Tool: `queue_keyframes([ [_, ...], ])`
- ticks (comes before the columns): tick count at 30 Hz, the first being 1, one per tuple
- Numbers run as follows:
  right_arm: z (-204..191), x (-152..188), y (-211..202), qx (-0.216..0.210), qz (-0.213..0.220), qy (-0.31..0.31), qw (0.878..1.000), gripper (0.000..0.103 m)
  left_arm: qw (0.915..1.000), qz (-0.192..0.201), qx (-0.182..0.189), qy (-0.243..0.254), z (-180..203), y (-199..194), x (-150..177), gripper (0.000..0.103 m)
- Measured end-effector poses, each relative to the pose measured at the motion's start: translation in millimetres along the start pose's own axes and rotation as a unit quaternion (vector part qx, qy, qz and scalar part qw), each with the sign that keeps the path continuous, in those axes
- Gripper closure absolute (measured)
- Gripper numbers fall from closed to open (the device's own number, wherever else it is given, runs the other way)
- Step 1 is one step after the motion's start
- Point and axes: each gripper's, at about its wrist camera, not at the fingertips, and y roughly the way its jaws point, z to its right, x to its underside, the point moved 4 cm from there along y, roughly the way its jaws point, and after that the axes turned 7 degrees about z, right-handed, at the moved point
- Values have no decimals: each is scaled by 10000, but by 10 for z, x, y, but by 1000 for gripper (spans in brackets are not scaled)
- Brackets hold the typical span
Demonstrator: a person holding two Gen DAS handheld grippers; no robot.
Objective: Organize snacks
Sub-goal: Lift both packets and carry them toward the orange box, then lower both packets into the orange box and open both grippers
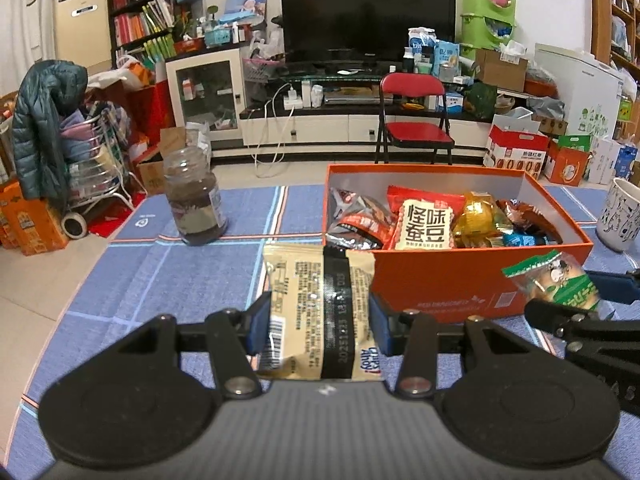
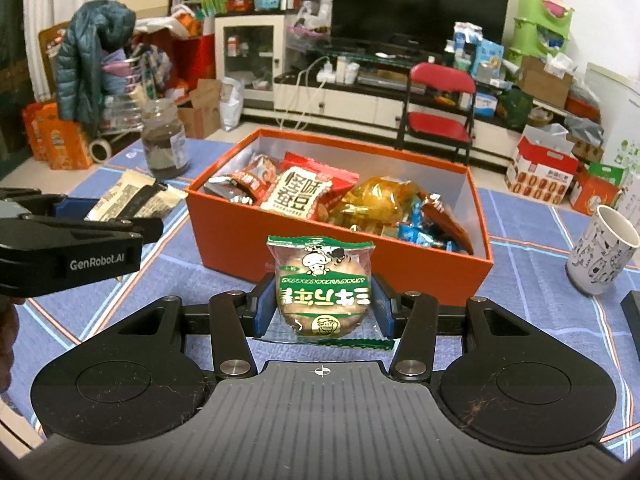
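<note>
Both pairs of blue-padded fingers are closed on snack packets. A beige packet [image 1: 320, 312] with a black band and a barcode is clamped between the left gripper's [image 1: 318, 326] fingers and held above the blue checked surface [image 1: 168, 280], just in front of the orange box [image 1: 440, 284]. A clear green-edged packet [image 2: 322, 288] with a round pastry inside is pinched by its sides between the right gripper's [image 2: 322, 306] fingers, likewise just before the box's near wall. In the right wrist view the left gripper is seen at the left edge, its beige packet lying near the box's left corner.

Beyond the packets, the open orange box is seen filled with wrapped snacks: a cream bag [image 1: 425, 224] with large black characters, red and silver bags, a golden wrapper, small blue ones. A dark-filled glass jar [image 1: 196, 196] stands left of the box, and a patterned white cup [image 2: 602, 252] stands to its right. Farther back, a red folding chair [image 1: 414, 116] is set before a television.
</note>
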Motion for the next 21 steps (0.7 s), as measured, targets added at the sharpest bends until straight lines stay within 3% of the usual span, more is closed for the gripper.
queue_keyframes([
  [8, 146, -310, -148, 17, 406, 235, 9989, 68, 9998, 136, 124, -13, 112, -12, -203, 57],
  [13, 436, -540, -107, 148, 656, 462, 9967, 68, 9994, 293, 180, -96, 137, 124, -439, 57],
  [21, 793, -796, 225, 104, 785, 792, 9937, 68, 9989, 252, 313, -236, 198, 472, -622, 57],
])
